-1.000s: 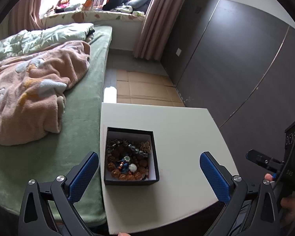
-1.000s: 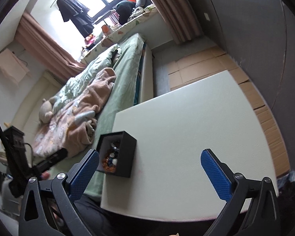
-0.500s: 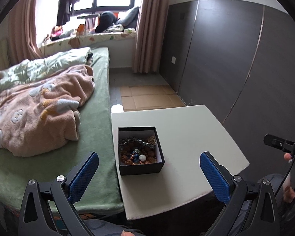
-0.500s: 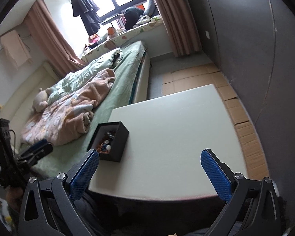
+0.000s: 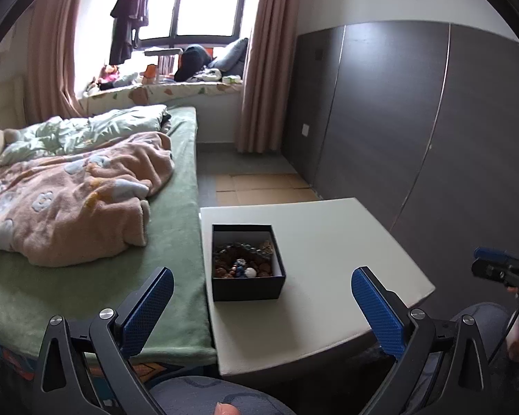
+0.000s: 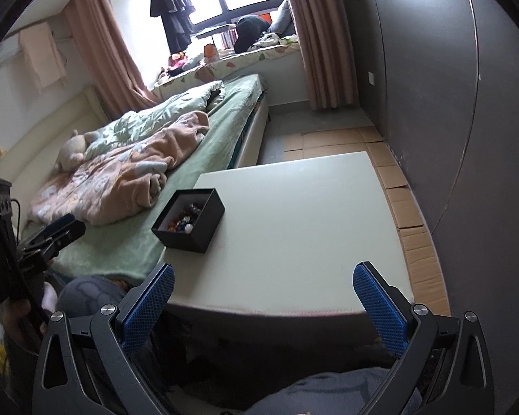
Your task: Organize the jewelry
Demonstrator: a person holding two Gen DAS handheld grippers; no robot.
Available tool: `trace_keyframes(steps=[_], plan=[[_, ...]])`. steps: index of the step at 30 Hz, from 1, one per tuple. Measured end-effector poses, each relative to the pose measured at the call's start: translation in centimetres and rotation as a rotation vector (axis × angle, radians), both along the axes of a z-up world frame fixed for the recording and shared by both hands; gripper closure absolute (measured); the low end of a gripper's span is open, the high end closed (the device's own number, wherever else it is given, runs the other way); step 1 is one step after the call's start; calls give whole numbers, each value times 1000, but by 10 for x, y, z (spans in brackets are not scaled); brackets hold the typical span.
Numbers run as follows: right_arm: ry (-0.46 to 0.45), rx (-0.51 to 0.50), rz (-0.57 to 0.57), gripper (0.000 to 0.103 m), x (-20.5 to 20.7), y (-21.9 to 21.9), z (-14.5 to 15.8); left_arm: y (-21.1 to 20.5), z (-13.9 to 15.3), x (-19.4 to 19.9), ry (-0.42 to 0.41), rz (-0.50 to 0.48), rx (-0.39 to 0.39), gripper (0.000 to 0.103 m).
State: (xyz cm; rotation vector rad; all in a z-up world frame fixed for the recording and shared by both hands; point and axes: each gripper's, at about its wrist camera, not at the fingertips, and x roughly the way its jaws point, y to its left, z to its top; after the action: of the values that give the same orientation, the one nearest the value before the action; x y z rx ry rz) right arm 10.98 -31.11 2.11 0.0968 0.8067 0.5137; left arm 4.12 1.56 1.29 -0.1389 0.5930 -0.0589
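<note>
Left wrist view: left claw (image 5: 262,306) spread wide, nothing between its blue pads, held off the near edge of the white bench (image 5: 332,238). Black box (image 5: 247,266) is the landmark: open top, sits on the bench near its bed-side edge, just ahead of the claw and a bit toward the claw's left finger. Not touching either finger. Jewelry (image 5: 243,261) lies heaped inside the box: brown and dark beads, a blue piece, one white round bead toward the box's near wall. Bed (image 5: 176,242) w/ green sheet runs along the box's left side; pink blanket (image 5: 72,193) is bunched on it, left of the box and further back. Right claw (image 5: 498,268) shows at the frame's right edge, well right of the box.

Right wrist view: right claw (image 6: 263,306) also spread wide, empty, hanging off the bench's near edge. Box (image 6: 190,221) here is ahead and well to the left, beyond the claw's left finger, apart from it. Beads (image 6: 187,219) partly visible over the box wall. Left claw (image 6: 57,233) visible left of the box, over the bed edge.
</note>
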Motion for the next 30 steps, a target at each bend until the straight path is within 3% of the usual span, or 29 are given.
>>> trace_keyframes(steps=[8, 20, 30], plan=[[-55, -2, -14, 0, -23, 2, 0, -6, -3, -8, -12, 19, -16, 0], [-59, -33, -4, 0, -33, 15, -1, -11, -7, -15, -4, 26, -24, 0], [-41, -1, -14, 0, -30, 11, -2, -14, -8, -13, -2, 29, -30, 0]])
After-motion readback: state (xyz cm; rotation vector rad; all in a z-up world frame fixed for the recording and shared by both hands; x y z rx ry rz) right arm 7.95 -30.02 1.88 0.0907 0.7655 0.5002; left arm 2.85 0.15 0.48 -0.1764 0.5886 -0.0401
